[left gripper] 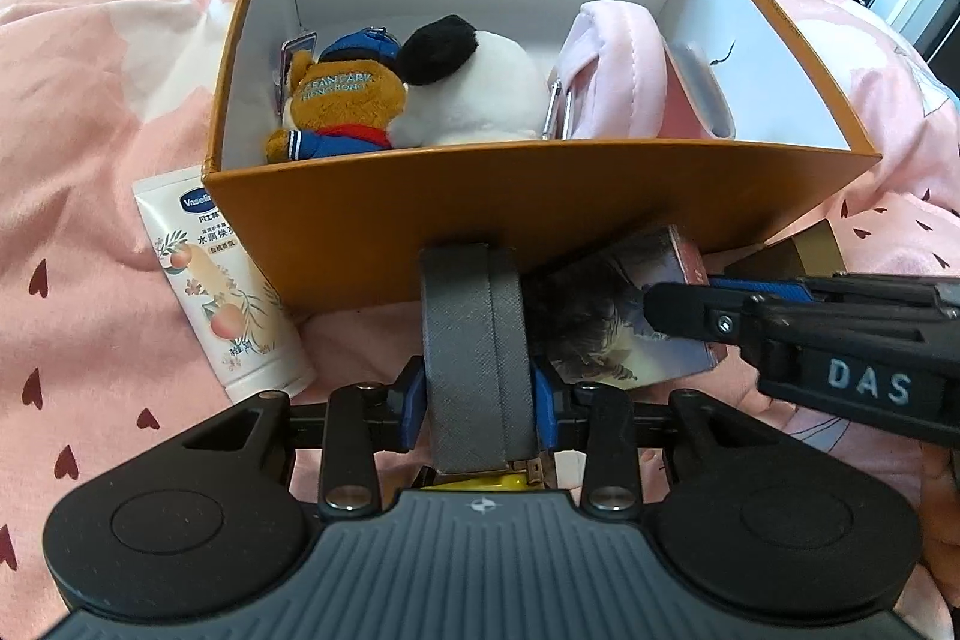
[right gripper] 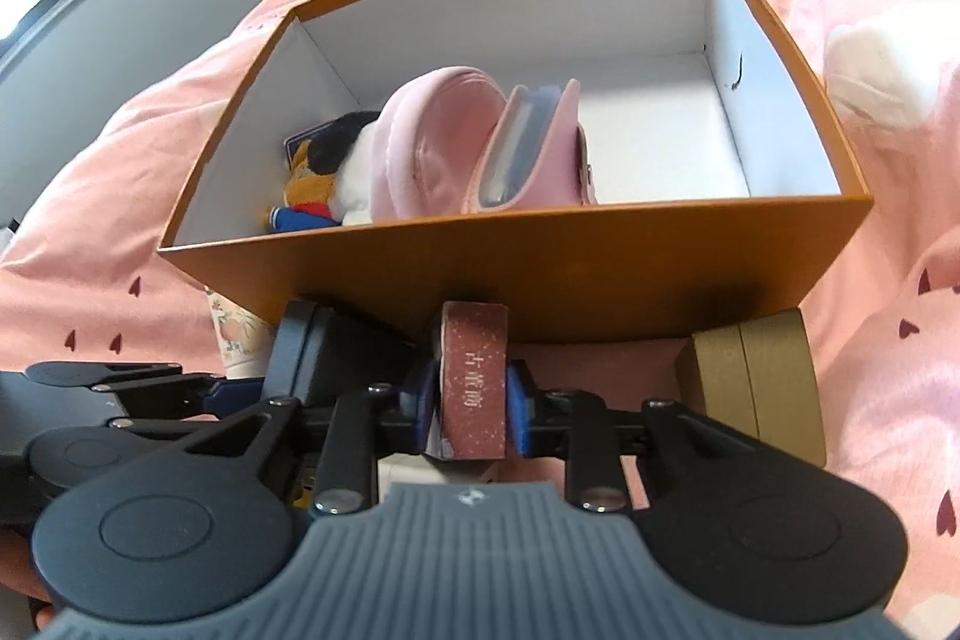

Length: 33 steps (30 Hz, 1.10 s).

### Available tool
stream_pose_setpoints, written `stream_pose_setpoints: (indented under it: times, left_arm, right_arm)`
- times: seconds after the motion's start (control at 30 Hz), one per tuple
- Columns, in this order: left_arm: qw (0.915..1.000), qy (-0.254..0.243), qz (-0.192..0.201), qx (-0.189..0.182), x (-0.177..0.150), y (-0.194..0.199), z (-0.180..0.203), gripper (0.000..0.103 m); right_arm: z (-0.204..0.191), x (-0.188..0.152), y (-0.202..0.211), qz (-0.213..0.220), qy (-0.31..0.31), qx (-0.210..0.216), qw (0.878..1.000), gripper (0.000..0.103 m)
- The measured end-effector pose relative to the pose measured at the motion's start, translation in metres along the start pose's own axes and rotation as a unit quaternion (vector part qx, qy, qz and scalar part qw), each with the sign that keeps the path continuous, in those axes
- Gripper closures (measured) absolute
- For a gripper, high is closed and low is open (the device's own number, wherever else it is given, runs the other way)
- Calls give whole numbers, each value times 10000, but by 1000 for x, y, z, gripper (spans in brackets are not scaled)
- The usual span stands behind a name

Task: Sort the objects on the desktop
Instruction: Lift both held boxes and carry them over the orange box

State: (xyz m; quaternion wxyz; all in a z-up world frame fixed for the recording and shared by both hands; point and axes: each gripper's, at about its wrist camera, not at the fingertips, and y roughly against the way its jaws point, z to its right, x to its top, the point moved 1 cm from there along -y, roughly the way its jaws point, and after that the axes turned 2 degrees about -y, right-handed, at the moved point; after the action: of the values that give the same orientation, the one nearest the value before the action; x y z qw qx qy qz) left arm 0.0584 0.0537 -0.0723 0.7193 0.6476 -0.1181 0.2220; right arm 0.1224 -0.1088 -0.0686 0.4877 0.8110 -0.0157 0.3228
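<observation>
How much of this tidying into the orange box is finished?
Done: a teddy bear, a panda plush and pink pouches lie in the orange box. In hand: the left gripper clamps a grey case; the right gripper clamps a small book. Left: a lotion tube and a gold box.

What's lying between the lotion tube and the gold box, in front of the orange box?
In the left wrist view, past the lotion tube, come a grey case and a picture-covered box; the right wrist view shows the gold box beyond them.
</observation>
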Motion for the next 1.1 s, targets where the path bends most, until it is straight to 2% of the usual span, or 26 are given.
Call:
stream_pose_setpoints:
  times: [0.27,0.57,0.83,1.1]
  left_arm:
    - [9999,38,-17,97,-1,1,2,64]
    - [9994,158,287,76,2,35,-5,65]
    - [9976,190,546,-380,19,72,7,65]
    - [9923,147,765,-959,35,104,20,65]
  right_arm:
    - [13,-12,3,-154,-129,420,9989,78]
    - [16,-7,33,256,-184,580,9978,79]
    - [33,2,72,584,-259,658,9958,79]
    - [45,16,106,903,-210,686,9933,79]
